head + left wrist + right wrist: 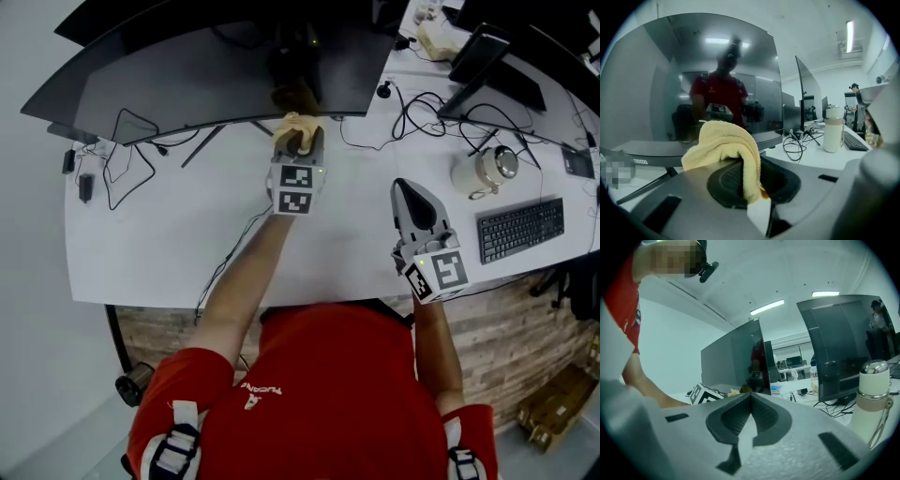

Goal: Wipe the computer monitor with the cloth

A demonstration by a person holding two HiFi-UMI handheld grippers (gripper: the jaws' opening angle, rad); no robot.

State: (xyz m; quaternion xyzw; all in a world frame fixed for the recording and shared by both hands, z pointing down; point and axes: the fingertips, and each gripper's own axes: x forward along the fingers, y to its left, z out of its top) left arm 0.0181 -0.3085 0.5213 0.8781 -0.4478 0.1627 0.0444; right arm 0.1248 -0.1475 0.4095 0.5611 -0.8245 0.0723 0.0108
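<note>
1. The cloth is clenched between the fingers of the left gripper, close by the lower edge of the monitor.
2. The right gripper is held over the table, fingers pressed together, empty.

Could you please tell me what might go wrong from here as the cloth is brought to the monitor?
The left gripper pinches only a narrow fold of the yellow terry cloth, so it might slip out under wiping pressure. The cloth bunches to one side of the jaws, so hard plastic could touch the large dark curved monitor. Loose black cables lie beside the screen and might snag.
</note>
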